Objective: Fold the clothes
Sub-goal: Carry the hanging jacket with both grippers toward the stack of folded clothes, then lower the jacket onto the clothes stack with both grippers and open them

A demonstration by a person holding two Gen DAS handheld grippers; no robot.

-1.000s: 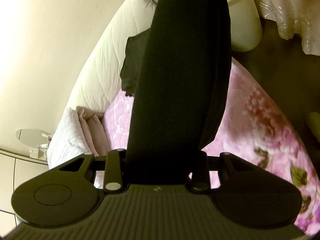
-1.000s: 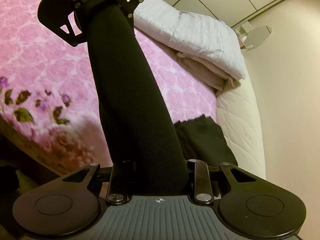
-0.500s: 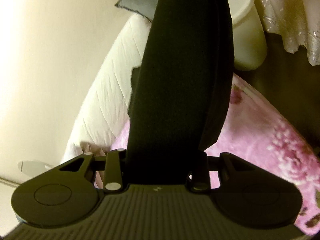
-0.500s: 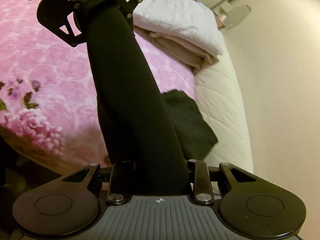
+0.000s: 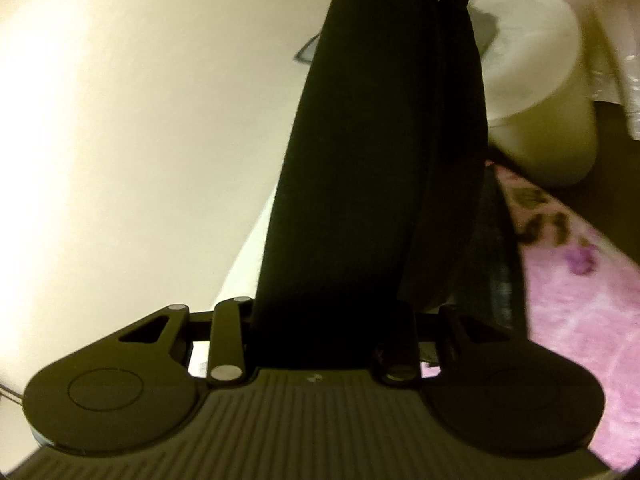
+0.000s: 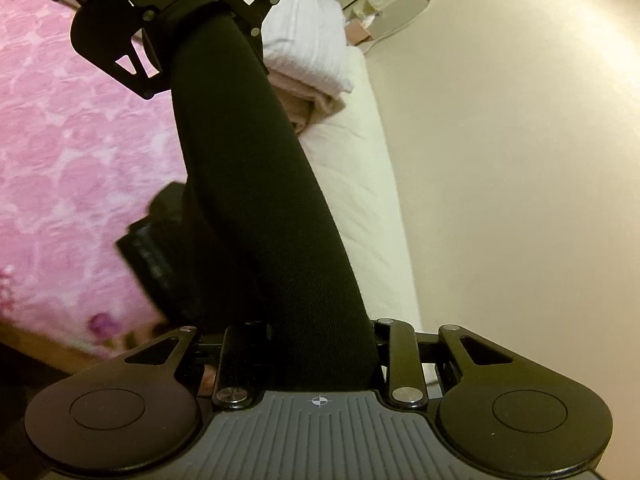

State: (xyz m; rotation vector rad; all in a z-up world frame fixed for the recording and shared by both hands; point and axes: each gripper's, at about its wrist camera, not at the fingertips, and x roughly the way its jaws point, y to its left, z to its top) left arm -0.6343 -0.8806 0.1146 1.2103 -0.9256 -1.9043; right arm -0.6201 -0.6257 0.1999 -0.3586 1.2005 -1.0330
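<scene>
One black garment point(image 5: 372, 168) is stretched between two tongs, lifted off the bed. The left tongs point(image 5: 332, 320) are clamped on one end of it, the right tongs point(image 6: 308, 344) on the other.

The left view alone shows a white tub point(image 5: 536, 92) past the bed's far edge, crinkled plastic sheeting point(image 5: 628, 80) at the right border, and a thin slack layer of the garment hanging to the right of the taut band. It catches only a strip of the pink blanket point(image 5: 584, 300).

The right view alone shows the left tongs from the front, at the top, gripping the cloth. It also shows two folded items stacked at the bed's far end by the wall, one white point(image 6: 308, 56) over one beige point(image 6: 300, 108), the bare white mattress point(image 6: 360, 200) edge, and a round mirror point(image 6: 396, 12) on the wall point(image 6: 520, 160).
</scene>
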